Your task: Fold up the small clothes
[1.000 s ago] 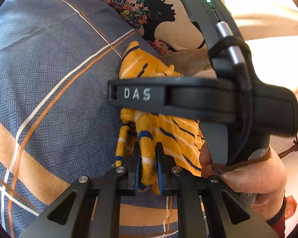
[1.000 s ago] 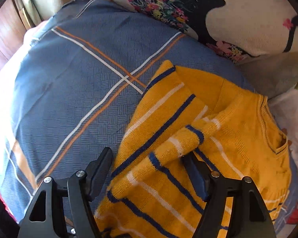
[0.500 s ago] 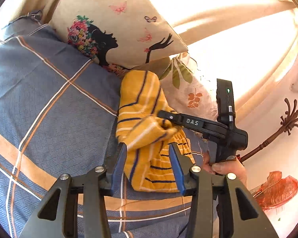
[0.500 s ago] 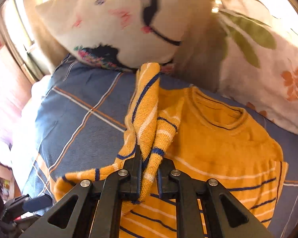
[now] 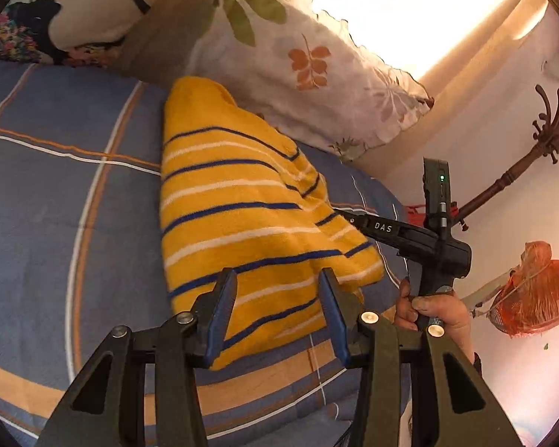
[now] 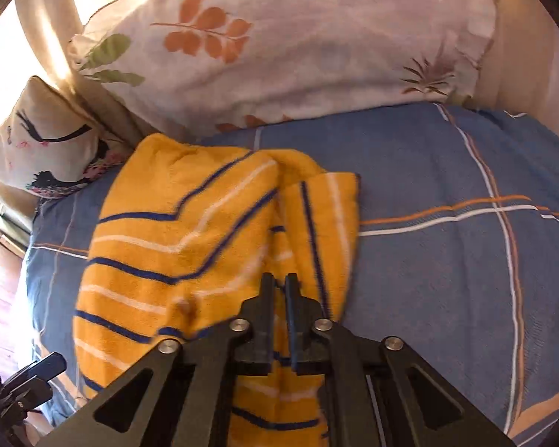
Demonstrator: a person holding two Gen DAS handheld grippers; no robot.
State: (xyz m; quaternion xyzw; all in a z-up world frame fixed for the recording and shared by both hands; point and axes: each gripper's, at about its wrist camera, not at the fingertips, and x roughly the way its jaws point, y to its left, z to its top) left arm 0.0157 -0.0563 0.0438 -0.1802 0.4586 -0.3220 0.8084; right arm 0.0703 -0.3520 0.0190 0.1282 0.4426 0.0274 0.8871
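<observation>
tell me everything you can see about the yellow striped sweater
The yellow sweater is a small knit with thin navy and white stripes, soft and slightly fuzzy. It lies folded lengthwise into a long narrow shape on the blue checked bedsheet, its top end near the leaf-print pillow. The right hand-held gripper is shut at its near edge, seemingly pinching fabric. The left hand-held gripper hangs open above it, not gripping.

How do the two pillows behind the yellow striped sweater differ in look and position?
The leaf-print pillow bears orange and green leaves; the silhouette pillow shows a dark figure with flowers. In the right wrist view, the leaf-print pillow spans the bed's head, while the silhouette pillow sits at the left edge. Both are pale and border the sweater.
</observation>
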